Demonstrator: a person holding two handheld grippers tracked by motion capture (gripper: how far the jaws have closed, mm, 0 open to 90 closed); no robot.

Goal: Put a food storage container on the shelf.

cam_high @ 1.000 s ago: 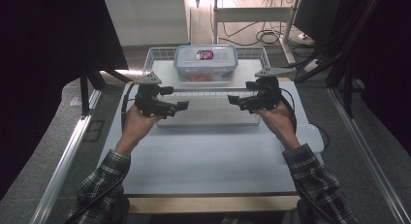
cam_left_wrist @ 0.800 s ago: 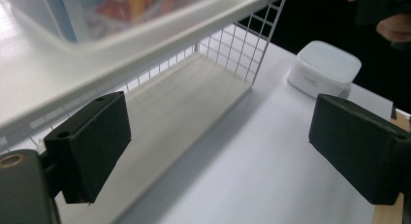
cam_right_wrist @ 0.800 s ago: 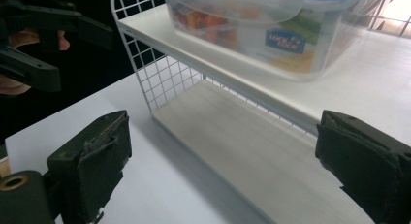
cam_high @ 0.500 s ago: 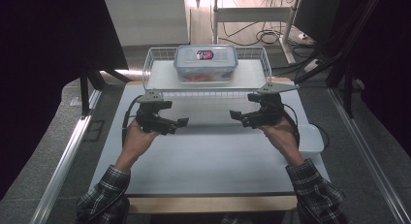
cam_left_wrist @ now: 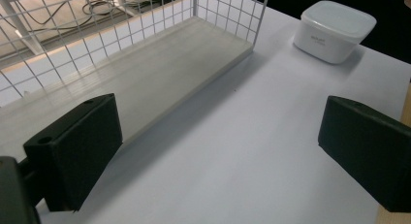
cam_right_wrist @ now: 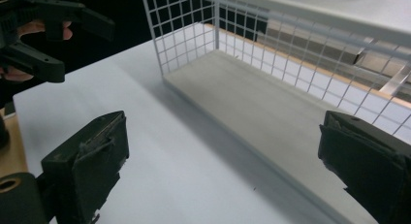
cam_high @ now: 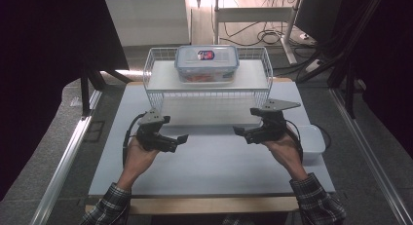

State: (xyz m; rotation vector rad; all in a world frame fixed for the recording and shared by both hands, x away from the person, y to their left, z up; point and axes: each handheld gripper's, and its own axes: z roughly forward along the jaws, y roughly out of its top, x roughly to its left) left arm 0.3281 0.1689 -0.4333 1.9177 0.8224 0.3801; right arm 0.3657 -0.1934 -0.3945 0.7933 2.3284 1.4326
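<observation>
- L gripper [cam_high: 179, 140] held low over white table [cam_high: 204, 161], in front of wire rack [cam_high: 207, 96]; jaws set wide, just been opening, nothing between them.
- Clip-lid food container [cam_high: 207, 64] seen on rack's top shelf, centre, well apart from both grippers.
- R gripper [cam_high: 239, 132] held opposite, tips facing L; jaws wide, nothing gripped.
- Small white lidded tub [cam_high: 311, 143] noted at table's R edge, just beside R hand [cam_high: 285, 149].
</observation>
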